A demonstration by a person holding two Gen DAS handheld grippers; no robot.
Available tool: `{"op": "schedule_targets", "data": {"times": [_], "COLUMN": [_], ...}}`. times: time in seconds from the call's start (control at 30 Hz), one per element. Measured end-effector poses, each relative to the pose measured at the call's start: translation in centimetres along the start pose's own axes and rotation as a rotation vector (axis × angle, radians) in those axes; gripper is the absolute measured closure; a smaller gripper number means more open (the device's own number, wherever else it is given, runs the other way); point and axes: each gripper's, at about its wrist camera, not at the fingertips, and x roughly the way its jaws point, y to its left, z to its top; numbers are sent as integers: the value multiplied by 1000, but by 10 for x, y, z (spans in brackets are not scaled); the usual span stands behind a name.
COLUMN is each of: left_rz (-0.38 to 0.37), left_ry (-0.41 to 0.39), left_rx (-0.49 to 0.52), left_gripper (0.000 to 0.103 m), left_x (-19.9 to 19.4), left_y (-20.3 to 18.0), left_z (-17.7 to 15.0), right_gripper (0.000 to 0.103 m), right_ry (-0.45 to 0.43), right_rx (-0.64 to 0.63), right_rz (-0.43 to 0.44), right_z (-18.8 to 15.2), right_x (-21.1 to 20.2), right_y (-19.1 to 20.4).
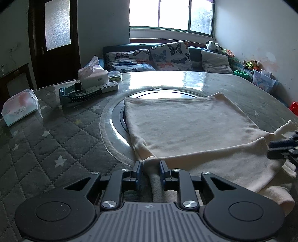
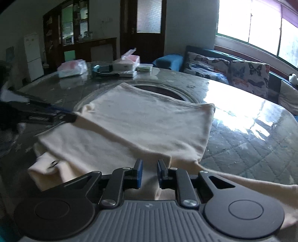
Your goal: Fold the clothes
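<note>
At frame centre on the surface [image 1: 55,141] lay the cream garment [image 1: 186,126], partly folded. Left claw [image 1: 150,167] and right claw [image 2: 150,167]: jaws apart, straddling the near fold. Advised: close evenly, lift both corners together.

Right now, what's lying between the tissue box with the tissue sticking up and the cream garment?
In the left wrist view, a white remote and a dark strap-like object lie between the tissue box and the cream garment.

Both cameras sit low, close over the desk [image 1: 46,130]. Left view faces the window [image 1: 171,14]; right view angles toward the door [image 2: 149,16]. Both share the cloth [image 1: 186,126].
</note>
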Motion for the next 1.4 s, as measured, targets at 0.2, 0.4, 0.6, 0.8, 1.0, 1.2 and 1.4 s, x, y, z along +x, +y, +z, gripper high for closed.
{"op": "schedule_targets", "data": {"times": [0.2, 0.4, 0.6, 0.8, 1.0, 1.2, 1.4], "left_rz": [8, 13, 7, 8, 14, 17, 8], "left_ry": [2, 3, -3, -1, 8, 11, 5], "left_rx": [1, 10, 30, 35, 35, 45, 51], "left_gripper": [78, 78, 70, 65, 61, 59, 56], "left_x": [0, -1, -6, -9, -8, -8, -12], "left_y": [-1, -5, -12, -14, -17, -19, -24], "left_z": [0, 2, 1, 0, -2, -4, -3], "right_gripper": [87, 76, 65, 55, 52, 68, 93], "right_ry": [12, -28, -21, -24, -22, -49, -93], "right_rx": [-44, 83, 257, 419, 558, 575, 569], "right_rz": [-2, -94, -311, -502, -523, -484, -467], "right_z": [-14, -27, -48, -72, -90, -98, -90], "right_x": [-19, -42, -53, -59, -57, -55, -66], "right_y": [8, -21, -80, -141, -177, -182, -173]}}
